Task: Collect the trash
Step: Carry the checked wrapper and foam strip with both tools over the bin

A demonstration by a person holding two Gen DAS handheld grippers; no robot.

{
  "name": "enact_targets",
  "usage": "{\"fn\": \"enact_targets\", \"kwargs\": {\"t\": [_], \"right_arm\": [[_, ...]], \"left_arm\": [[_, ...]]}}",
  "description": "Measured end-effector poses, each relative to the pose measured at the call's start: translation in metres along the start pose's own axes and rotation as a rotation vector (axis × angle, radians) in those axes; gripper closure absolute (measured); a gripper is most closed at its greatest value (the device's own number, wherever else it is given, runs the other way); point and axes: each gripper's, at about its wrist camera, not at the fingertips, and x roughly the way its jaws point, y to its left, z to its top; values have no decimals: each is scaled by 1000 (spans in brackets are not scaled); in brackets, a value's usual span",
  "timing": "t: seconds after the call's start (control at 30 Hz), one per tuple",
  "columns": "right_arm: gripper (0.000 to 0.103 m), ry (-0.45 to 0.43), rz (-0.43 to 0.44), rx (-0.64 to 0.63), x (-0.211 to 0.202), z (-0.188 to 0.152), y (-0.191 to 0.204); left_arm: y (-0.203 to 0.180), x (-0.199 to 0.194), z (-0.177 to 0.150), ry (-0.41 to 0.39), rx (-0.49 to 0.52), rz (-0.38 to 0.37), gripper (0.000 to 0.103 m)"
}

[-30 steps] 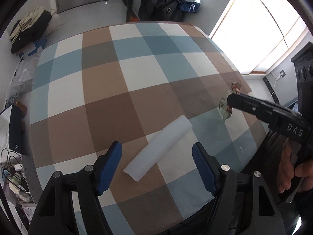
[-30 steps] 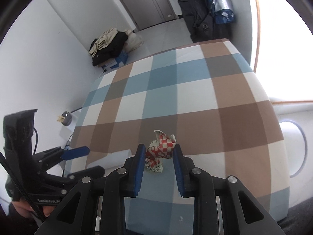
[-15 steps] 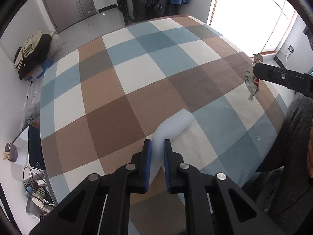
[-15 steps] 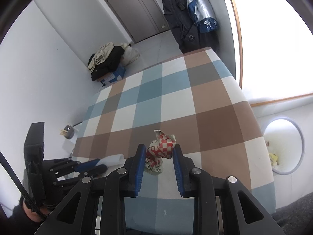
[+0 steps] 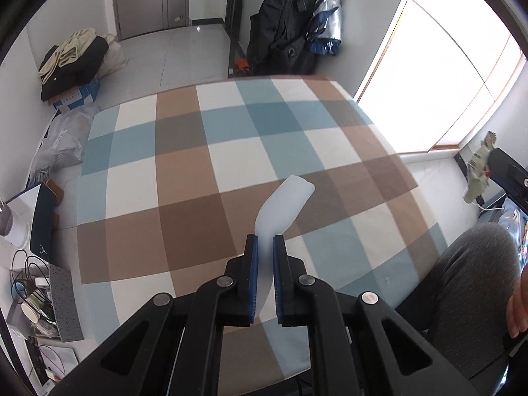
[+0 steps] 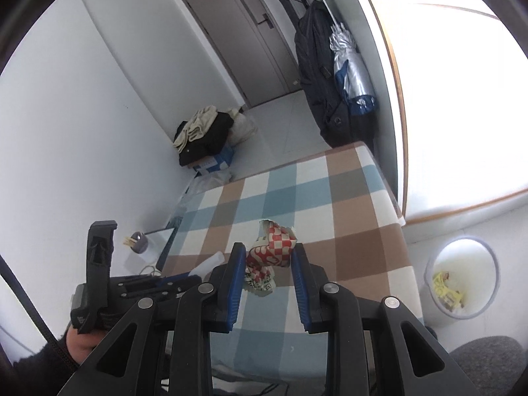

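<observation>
Change: both grippers have lifted clear of the checked table (image 5: 184, 178).
Left gripper (image 5: 263, 247): clamped on white tube (image 5: 283, 204), soft, flattening between pads.
Right gripper (image 6: 268, 260): closed around crumpled wrapper (image 6: 270, 252), featherlight; white bin (image 6: 462, 280) right of jaws.

We cannot see the near end of the white foam sleeve (image 5: 283, 202): it runs down between the pads of the left tongs (image 5: 264, 250) and vanishes behind their black frame. In the right wrist view only a pale tip of that sleeve (image 6: 211, 263) shows above the left tongs' body. The right tongs (image 5: 508, 173) are cut off by the left wrist picture's right edge, so we cannot see from there how their jaws stand; the wrapper (image 5: 477, 173) beside them is blurred. The lower folds of the red-checked wrapper (image 6: 272, 254) lie partly behind the blue pads. What lies in the white bin (image 6: 462, 280) is too small for us to name. The print on the blue-and-white box (image 5: 77, 96) is unreadable.
</observation>
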Motion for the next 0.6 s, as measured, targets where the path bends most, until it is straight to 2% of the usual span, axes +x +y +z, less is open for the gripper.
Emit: {"fn": "enact_targets", "kwargs": {"t": [0.33,0.47,0.6], "right_arm": [[76,-114,4,-2,-68,25,-9],[76,-154,0,8,-90,32,-21],[76,-183,-19,11,-108,35,-36]], "left_arm": [[-45,-32,29,-113,10,-82,98],[-66,-32,45,-129,17,-107,98],[-88,-22,60,-114,8,-165,98]]}}
